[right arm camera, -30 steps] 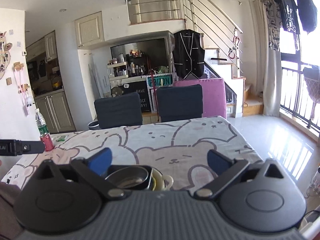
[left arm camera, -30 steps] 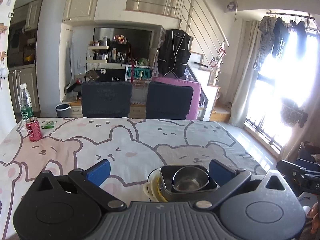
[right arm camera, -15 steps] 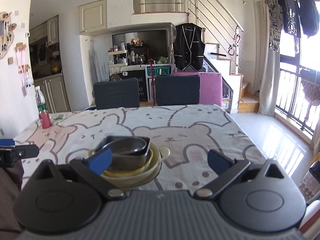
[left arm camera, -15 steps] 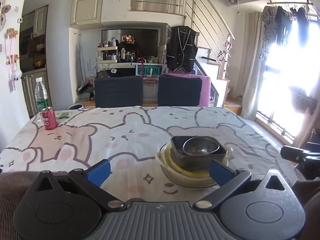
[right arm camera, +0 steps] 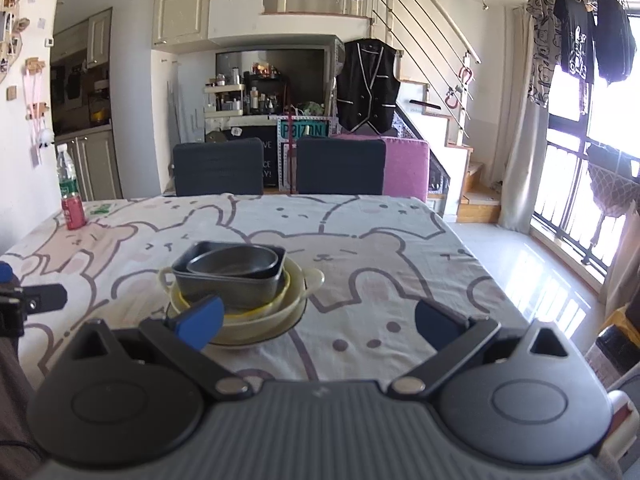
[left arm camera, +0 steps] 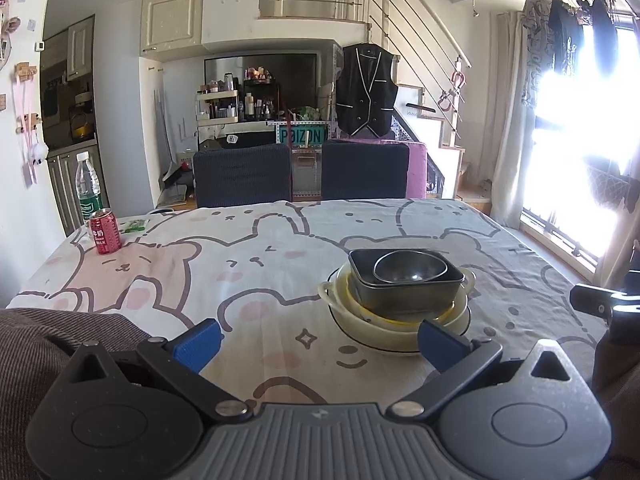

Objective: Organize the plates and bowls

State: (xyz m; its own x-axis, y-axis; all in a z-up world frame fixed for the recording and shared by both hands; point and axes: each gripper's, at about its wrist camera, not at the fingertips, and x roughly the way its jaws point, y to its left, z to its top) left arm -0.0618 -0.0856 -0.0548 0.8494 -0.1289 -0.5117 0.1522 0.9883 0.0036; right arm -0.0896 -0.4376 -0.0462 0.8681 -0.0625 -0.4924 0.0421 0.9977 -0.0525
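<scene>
One stack of dishes stands on the bear-print tablecloth (left arm camera: 248, 264). A round steel bowl (left arm camera: 410, 268) sits in a dark square dish (left arm camera: 404, 296), which rests in a yellow bowl and a cream two-handled bowl (left arm camera: 400, 326) on a white plate. In the right wrist view the same steel bowl (right arm camera: 234, 262) and square dish (right arm camera: 228, 286) top the cream bowl (right arm camera: 272, 318). My left gripper (left arm camera: 318, 340) is open, short of the stack and to its left. My right gripper (right arm camera: 320, 320) is open, with the stack just beyond its left finger. Neither holds anything.
A red can (left arm camera: 105, 231) and a water bottle (left arm camera: 88, 188) stand at the table's far left corner, beside a small green packet (left arm camera: 134, 225). Two dark chairs (left arm camera: 242, 176) line the far side. A brown sleeve (left arm camera: 52, 344) lies at lower left.
Both grippers have pulled back and risen from the stack, which now sits farther off and fully in view. Both stay open and empty.
</scene>
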